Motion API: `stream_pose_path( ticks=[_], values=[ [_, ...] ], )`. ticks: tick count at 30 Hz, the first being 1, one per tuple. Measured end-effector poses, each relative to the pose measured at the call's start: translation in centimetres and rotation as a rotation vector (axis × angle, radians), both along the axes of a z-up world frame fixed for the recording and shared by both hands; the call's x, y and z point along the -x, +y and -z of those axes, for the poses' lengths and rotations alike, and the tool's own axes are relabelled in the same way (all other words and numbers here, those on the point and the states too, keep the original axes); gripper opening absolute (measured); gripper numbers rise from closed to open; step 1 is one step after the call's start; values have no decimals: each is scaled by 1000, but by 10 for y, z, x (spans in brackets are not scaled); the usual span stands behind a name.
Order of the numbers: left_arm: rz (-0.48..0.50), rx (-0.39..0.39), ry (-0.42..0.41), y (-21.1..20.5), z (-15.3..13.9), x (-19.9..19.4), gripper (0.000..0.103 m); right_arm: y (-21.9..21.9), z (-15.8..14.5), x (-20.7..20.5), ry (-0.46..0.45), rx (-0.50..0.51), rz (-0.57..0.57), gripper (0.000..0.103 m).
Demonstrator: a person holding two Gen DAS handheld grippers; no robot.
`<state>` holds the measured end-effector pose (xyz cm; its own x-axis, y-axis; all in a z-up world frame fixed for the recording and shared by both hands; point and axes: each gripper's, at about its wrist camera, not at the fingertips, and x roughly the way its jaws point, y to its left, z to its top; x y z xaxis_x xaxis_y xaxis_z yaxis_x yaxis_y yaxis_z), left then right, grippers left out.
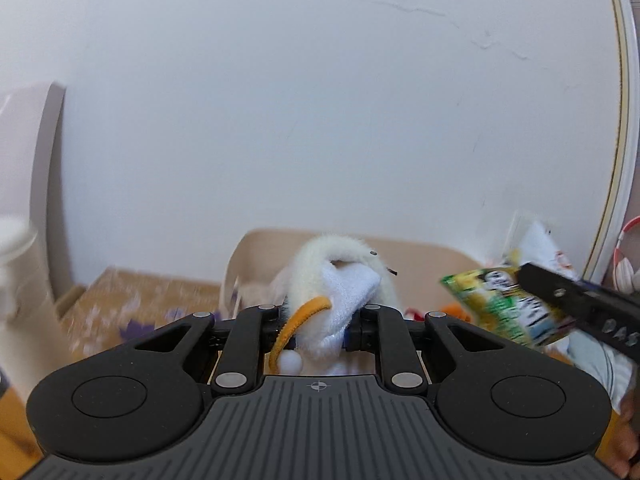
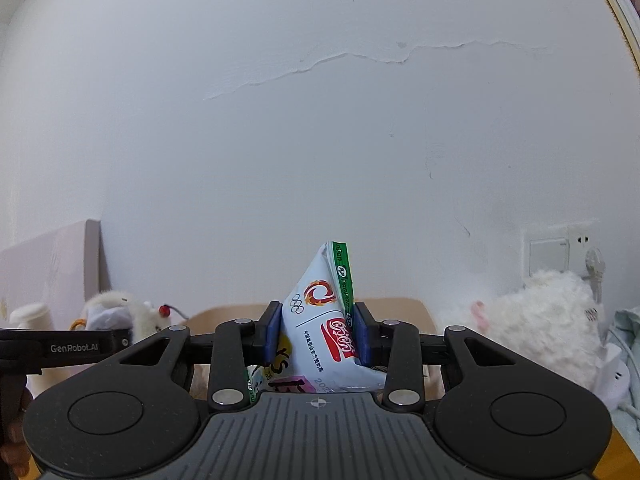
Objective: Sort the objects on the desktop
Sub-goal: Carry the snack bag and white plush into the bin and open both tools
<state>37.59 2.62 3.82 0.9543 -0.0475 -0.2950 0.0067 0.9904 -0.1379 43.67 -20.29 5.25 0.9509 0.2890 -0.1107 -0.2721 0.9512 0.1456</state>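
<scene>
The left gripper (image 1: 318, 322) has its jaws pinching a white plush toy (image 1: 340, 276); the right gripper (image 2: 318, 334) has its blue pads (image 2: 273, 334) pressed onto a snack packet (image 2: 320, 320). Both things hang in the air above the beige bin (image 1: 256, 256), which sits near the desk's back edge by the wall. To do this well, I'd keep each pinch firm, carry each thing clear of the other tool, and let go only once it is low over its proper place, since the packet looks slippery.
</scene>
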Motion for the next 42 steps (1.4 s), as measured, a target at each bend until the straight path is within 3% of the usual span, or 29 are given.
stream_pose_path(
  ticks=[6, 9, 14, 22, 25, 28, 32, 38, 41, 42],
  values=[
    [-23, 32, -27, -7, -6, -36, 18, 12, -6, -30, -39, 9, 34, 35],
    [-47, 2, -22, -13, -2, -54, 18, 15, -5, -46, -37, 27, 61, 35],
    [-55, 0, 38, -18, 8, -81, 18, 17, 1, -70, -2, 43, 73, 35],
    [-59, -107, 185, -24, 24, -102, 18, 32, 20, -95, 100, 209, 92, 36],
    [-59, -125, 228, -23, 28, -106, 18, 31, 24, -102, 138, 240, 96, 39],
    [-62, -150, 251, -34, 36, -115, 19, 28, 29, -107, 156, 262, 119, 56],
    [-47, -162, 241, -37, 33, -106, 49, 19, 32, -113, 178, 227, 119, 71],
    [-61, -183, 215, -40, 26, -97, 58, -9, 31, -109, 197, 140, 137, 94],
    [-110, -204, 196, -40, 22, -87, 82, -18, 24, -108, 197, 74, 138, 102],
    [-119, -212, 181, -39, 20, -82, 82, -25, 21, -104, 192, 60, 139, 102]
  ],
)
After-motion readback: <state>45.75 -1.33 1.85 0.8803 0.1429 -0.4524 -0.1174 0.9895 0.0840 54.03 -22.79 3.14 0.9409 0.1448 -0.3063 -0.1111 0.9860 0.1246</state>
